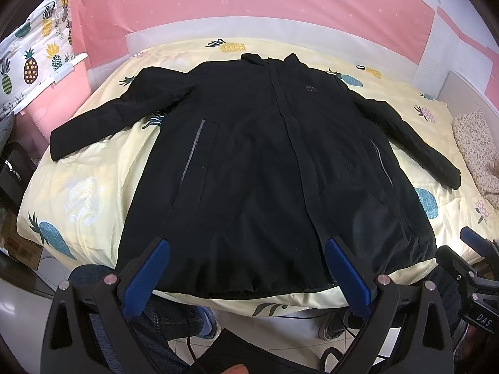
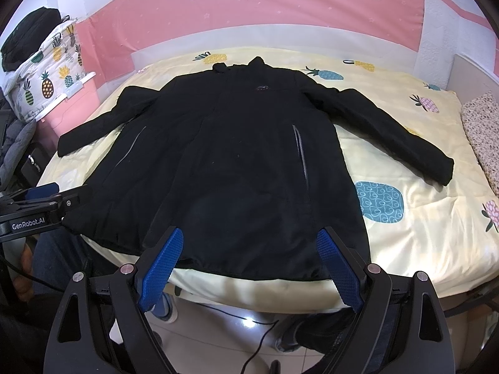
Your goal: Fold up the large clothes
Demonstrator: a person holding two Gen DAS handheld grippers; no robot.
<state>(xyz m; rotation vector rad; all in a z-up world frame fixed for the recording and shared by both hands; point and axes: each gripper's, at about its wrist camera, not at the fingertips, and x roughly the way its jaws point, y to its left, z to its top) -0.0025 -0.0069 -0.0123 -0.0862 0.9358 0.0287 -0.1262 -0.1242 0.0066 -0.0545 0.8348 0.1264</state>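
1. A black jacket [image 1: 249,162] lies spread flat and front-up on a bed covered by a pale yellow quilt [image 1: 93,187] printed with pineapples; the collar points toward the pink wall [image 1: 249,3] and the hem lies at the near edge of the bed.
2. Both sleeves are stretched outward and angled down: the one on the left of the view [image 1: 90,124] reaches toward the bed's left edge, the other [image 1: 414,143] toward the right.
3. The left gripper [image 1: 246,249] hovers over the hem with its fingers [image 1: 149,274] spread wide; the hem's middle shows between them, and nothing is pinched.
4. The right gripper [image 2: 249,240] likewise has its fingers [image 2: 336,268] set wide apart, holding nothing, with the hem's right-hand part lying between and just beyond the tips.
5. Whether either pair of tips touches the cloth cannot be told.
6. In the right wrist view the left gripper shows at the left edge, beside the jacket's lower left corner.
7. A pineapple-patterned bag [image 2: 46,74] sits on a pink cabinet [image 1: 62,96] left of the bed.
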